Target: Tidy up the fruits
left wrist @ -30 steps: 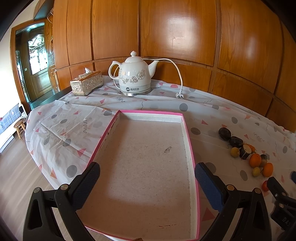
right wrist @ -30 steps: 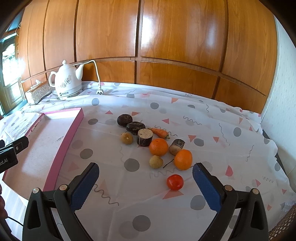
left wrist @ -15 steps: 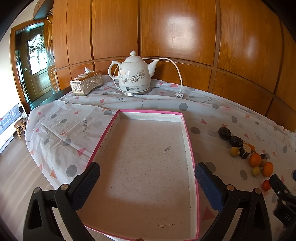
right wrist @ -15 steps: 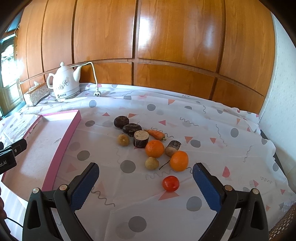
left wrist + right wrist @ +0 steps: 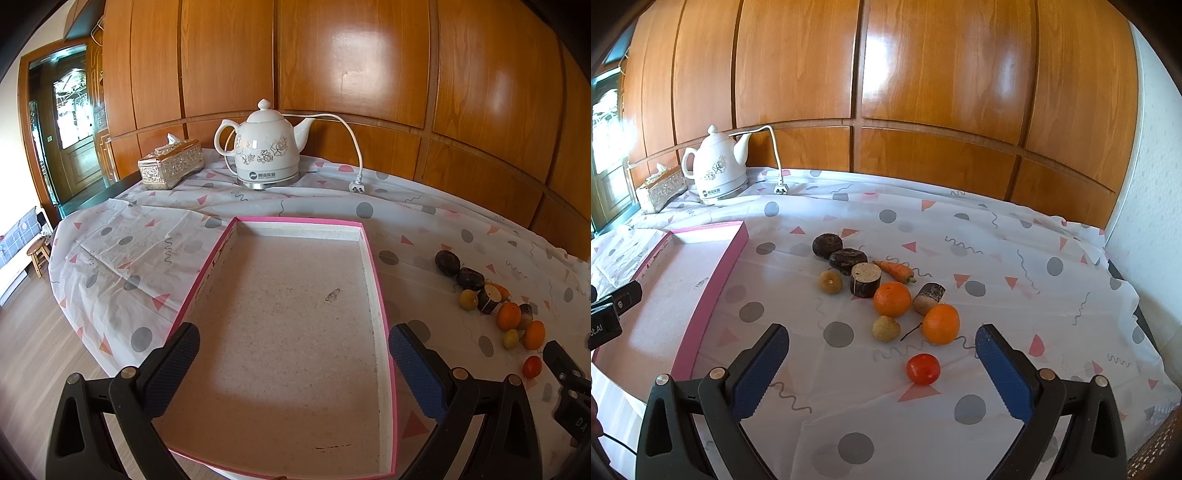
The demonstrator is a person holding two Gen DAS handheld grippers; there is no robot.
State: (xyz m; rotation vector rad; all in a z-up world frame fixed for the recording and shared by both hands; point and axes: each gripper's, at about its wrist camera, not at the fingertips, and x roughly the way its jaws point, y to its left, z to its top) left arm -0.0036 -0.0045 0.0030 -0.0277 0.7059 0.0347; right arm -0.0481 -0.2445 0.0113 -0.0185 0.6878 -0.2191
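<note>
A pink-rimmed shallow tray (image 5: 380, 291) lies empty on the table, also at the left in the right wrist view (image 5: 713, 273). My left gripper (image 5: 293, 360) hangs open over its near end. A cluster of produce lies right of the tray: two oranges (image 5: 892, 299) (image 5: 940, 324), a red tomato (image 5: 922, 368), a small carrot (image 5: 895, 270), two dark round fruits (image 5: 827, 245), two yellowish small fruits (image 5: 885, 328) and two cut stubs (image 5: 865, 279). My right gripper (image 5: 881, 356) is open and empty, just in front of the tomato.
A white electric kettle (image 5: 266, 147) with a loose cord and plug (image 5: 357, 189) stands at the back by the wood-panelled wall. A patterned tissue box (image 5: 171, 168) sits left of it. The table's left edge drops to the floor (image 5: 29, 354).
The right gripper has drawn back and up slightly, so the fruit cluster sits a little farther off and lower-left shifted. The left gripper has barely moved. Both stay open.
</note>
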